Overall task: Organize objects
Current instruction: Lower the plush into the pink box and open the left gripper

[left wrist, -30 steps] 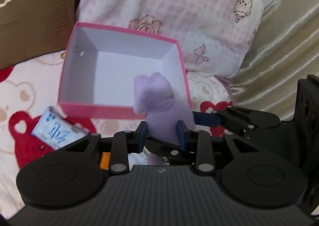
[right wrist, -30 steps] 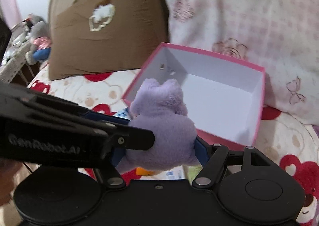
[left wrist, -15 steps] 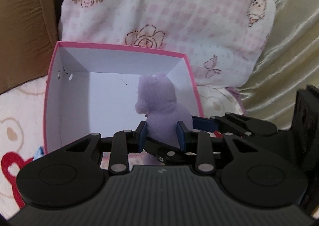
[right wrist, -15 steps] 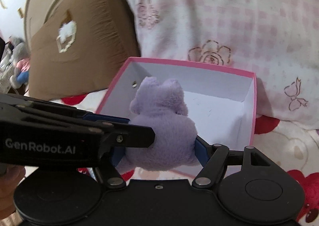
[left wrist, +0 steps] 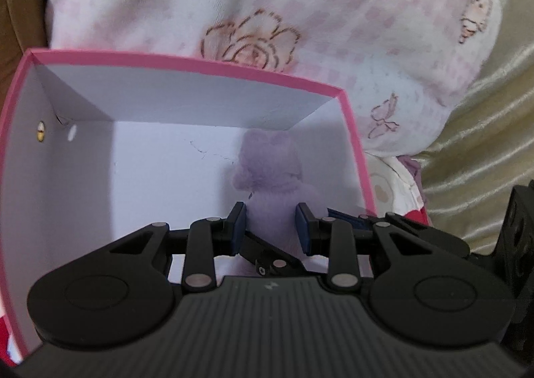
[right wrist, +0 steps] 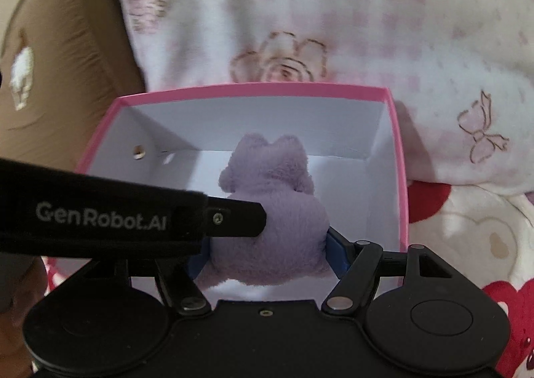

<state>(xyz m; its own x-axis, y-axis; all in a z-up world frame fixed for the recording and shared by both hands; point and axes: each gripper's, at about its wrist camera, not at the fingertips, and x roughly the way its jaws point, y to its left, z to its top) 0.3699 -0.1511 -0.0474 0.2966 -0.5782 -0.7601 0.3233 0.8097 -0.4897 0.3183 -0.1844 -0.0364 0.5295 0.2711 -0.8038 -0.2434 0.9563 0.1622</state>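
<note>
A purple plush toy hangs over the inside of an open pink box with white walls. My left gripper is shut on the toy's lower body, a blue pad on each side. In the right wrist view the same plush toy sits between the blue pads of my right gripper, which is shut on its wide body. The left gripper's black finger comes in from the left and presses the toy's side. The pink box lies just below and ahead. The toy's underside is hidden.
A pink-and-white flowered pillow leans right behind the box. A brown cushion stands at the back left. Shiny golden fabric rises on the right. The bedsheet has red hearts and bears.
Both grippers have carried the plush toy forward and down, from in front of the box to over its inside. The box now fills both views, and the blue-and-white packet has dropped out of sight.
</note>
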